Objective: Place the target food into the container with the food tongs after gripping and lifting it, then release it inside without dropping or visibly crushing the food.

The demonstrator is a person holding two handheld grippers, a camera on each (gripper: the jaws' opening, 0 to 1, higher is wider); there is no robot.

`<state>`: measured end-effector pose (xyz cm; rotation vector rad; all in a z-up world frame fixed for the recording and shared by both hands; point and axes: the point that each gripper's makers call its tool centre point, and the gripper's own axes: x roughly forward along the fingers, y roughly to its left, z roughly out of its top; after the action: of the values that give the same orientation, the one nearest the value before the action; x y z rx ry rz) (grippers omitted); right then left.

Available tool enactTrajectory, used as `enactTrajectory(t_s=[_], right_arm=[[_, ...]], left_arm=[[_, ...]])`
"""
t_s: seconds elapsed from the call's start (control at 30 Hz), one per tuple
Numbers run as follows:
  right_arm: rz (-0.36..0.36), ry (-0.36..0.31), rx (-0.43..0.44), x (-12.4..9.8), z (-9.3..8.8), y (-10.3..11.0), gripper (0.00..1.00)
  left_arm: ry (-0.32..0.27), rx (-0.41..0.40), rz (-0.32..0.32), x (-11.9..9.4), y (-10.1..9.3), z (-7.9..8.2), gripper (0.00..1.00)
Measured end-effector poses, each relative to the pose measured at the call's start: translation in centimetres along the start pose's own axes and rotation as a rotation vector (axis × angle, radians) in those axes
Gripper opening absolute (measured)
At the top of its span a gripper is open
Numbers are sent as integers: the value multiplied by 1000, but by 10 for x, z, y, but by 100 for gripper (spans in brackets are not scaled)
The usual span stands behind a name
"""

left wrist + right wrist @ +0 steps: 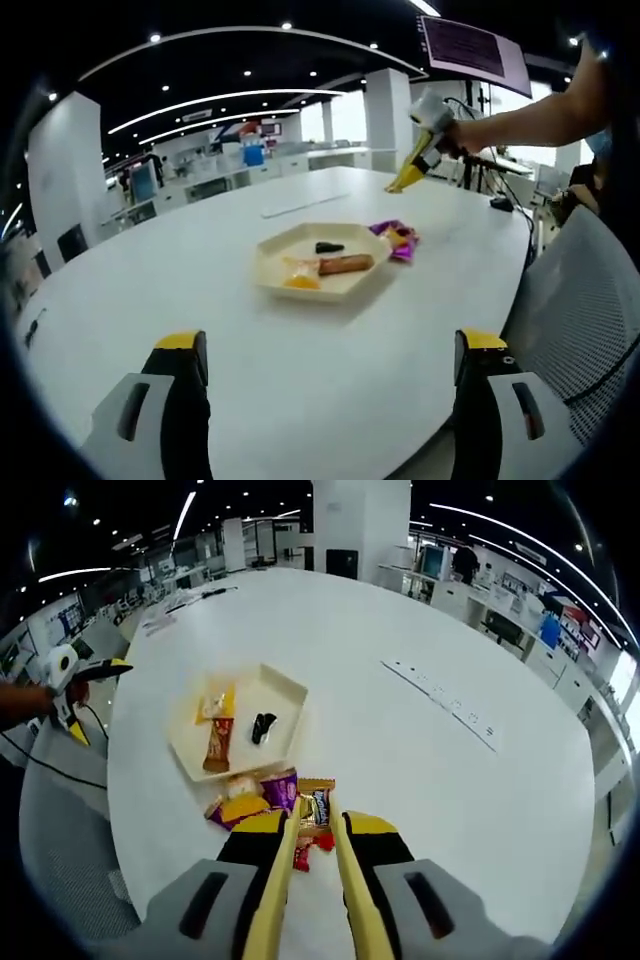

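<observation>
A cream hexagonal tray (pixel 272 250) on the white table holds a brown sausage (pixel 345 264), a small black item (pixel 328 247) and a yellow-orange piece (pixel 300 275). Purple and yellow snack packets (pixel 397 238) lie just beyond it. My left gripper (pixel 330 350) stands open near the table's edge, with nothing between its jaws. My right gripper (pixel 315 830) is shut on yellow food tongs (pixel 280 880), whose tips hover above the snack packets (pixel 285 795) beside the tray (pixel 285 695). In the left gripper view the right gripper (pixel 432 115) hangs above the far table with the tongs (pixel 408 178) pointing down.
The round white table (pixel 420 760) has a long inset strip (pixel 440 705) across its middle. A mesh chair (pixel 580 300) stands at the table's edge. A person's arm (pixel 530 115) holds the right gripper. The left gripper (pixel 95 695) shows at the left edge of the right gripper view.
</observation>
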<state>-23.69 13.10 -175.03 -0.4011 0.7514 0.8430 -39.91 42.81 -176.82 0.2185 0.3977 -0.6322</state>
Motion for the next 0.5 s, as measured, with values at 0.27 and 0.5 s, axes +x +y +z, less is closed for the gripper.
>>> enactTrajectory(t_s=[0.27,0.5], right_arm=[[28,3,-23,13,19,15,20],[48,-10,-35,29,38,30,20]], left_arm=[[-8,-3,10,-1,1,2,100],[-4,3,-6,0,-2,1,100]])
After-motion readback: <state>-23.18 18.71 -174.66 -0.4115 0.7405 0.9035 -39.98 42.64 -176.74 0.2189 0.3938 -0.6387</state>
